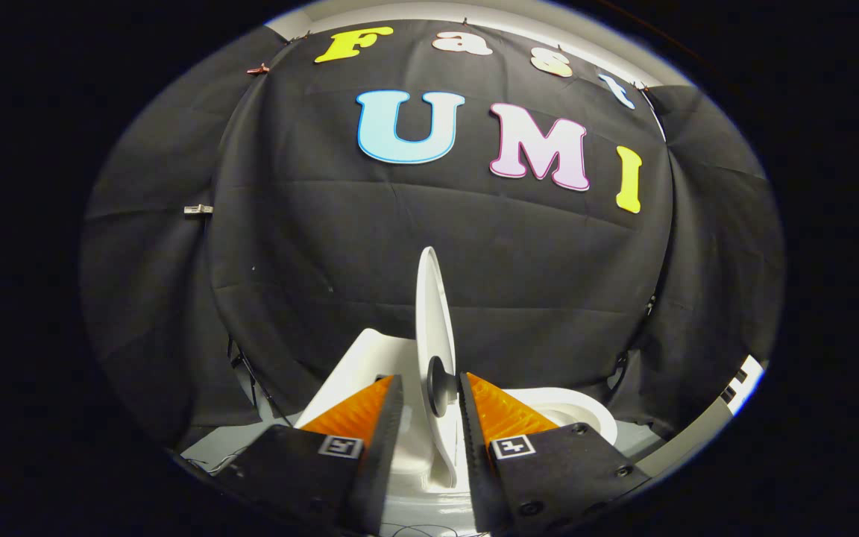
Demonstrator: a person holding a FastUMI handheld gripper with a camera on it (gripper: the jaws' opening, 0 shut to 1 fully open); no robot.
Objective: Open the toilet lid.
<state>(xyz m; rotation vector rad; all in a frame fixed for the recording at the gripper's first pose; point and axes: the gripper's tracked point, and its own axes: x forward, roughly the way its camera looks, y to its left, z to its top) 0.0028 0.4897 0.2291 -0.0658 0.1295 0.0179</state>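
Note:
The white toilet lid (pixel 433 313) stands raised, almost vertical, and I see it edge-on. A dark round knob (pixel 442 385) sits low on its right face. My gripper (pixel 432 377) straddles the lid's lower part, one finger on each side. The right finger lies close against the knob. A visible gap separates the left finger from the lid. Right of the lid shows the white toilet seat rim (pixel 582 412), uncovered. The white toilet body (pixel 355 365) shows left of the lid, beyond the left finger.
Black cloth walls close in behind and on both sides of the toilet. A strip of grey floor (pixel 213 447) shows at the lower left. A white panel with dark marks (pixel 744 380) stands at the far right.

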